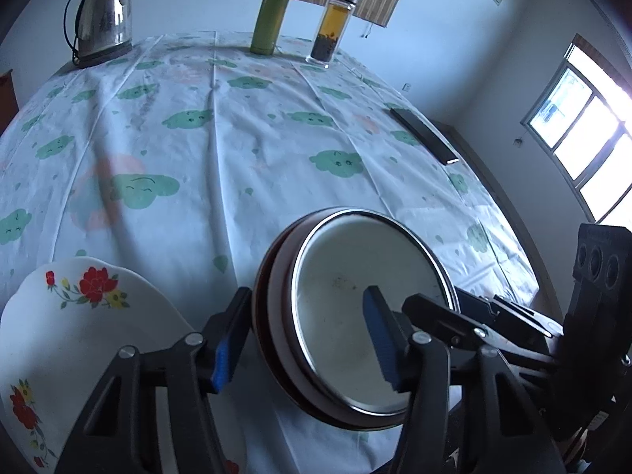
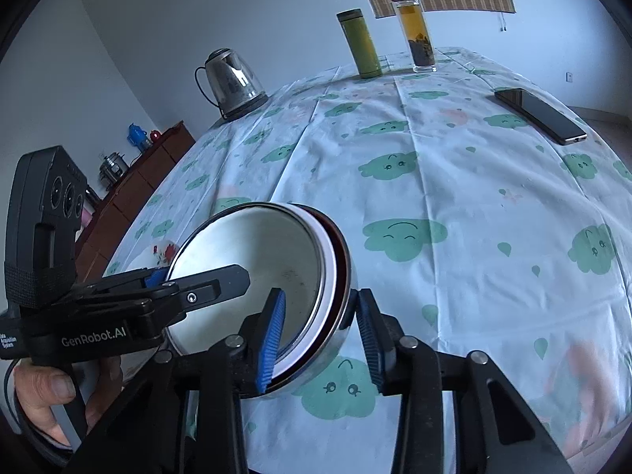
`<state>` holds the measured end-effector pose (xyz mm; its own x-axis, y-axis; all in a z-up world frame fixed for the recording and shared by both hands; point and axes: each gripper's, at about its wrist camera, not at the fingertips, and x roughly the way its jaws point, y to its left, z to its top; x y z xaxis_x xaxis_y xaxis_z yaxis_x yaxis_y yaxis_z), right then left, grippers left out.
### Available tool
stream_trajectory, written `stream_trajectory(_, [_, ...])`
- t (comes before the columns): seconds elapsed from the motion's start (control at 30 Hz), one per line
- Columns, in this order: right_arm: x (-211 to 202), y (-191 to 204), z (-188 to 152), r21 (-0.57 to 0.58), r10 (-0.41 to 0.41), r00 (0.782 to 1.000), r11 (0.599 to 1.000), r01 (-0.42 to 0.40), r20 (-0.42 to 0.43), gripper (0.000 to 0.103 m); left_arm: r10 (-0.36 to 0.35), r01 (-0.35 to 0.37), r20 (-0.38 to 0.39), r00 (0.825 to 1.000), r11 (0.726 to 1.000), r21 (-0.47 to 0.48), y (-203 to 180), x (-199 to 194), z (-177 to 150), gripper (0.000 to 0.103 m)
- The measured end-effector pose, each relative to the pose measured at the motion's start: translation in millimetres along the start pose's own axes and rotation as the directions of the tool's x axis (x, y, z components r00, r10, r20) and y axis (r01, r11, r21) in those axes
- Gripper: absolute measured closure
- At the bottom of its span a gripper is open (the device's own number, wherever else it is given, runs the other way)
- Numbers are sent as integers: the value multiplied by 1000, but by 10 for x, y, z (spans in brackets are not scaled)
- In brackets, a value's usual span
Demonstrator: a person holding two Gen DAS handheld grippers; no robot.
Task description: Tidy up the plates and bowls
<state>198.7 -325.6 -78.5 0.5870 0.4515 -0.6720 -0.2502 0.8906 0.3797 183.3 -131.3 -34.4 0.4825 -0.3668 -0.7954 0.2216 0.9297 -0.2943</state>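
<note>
A steel bowl point(image 1: 355, 296) with a dark red band and white inside is held tilted above the table between both grippers. My left gripper point(image 1: 304, 335) is closed on its left rim, one blue pad inside and one outside. My right gripper point(image 2: 320, 339) is closed on the opposite rim of the same bowl point(image 2: 256, 276). A white plate with red flowers point(image 1: 79, 335) lies at the near left edge of the table, beside my left gripper; a bit of it shows in the right wrist view point(image 2: 162, 252).
A cloud-print tablecloth point(image 1: 237, 138) covers the table. At its far side stand a steel kettle point(image 1: 102, 19), a green flask point(image 1: 270, 19) and a glass tea bottle point(image 1: 331, 27). A dark phone point(image 1: 424, 136) lies at the right. A wooden cabinet point(image 2: 138, 181) stands left.
</note>
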Motion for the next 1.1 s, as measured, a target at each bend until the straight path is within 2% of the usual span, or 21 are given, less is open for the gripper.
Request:
stream_trajectory(0.33, [-9,30,-54,-7,-20,999,1000,21,46,65,68,-68,87,994,998,4,-75,-16,-113,47])
stream_trajectory(0.6, [-73,61,-31,-16,-43,995,999,44,85,68,51,-49,100,994,999,-21,-56,-12,-118,47])
stream_trajectory(0.77, [-74,69,-17,-23,-49,995,998,51,83,68,37,-33,103,994,999,-32,-44,-22,-125,47])
stream_trajectory(0.97, [-27,-96,3,50,-17,998,999,14,63,71,18,-14,114,993,999,-31,-80,-48,-122,47])
stream_trajectory(1.1, [-64,-51,8,40,-24,997,999,21,68,72,13,-7,113,994,999,-54,-48,-37,-124,47])
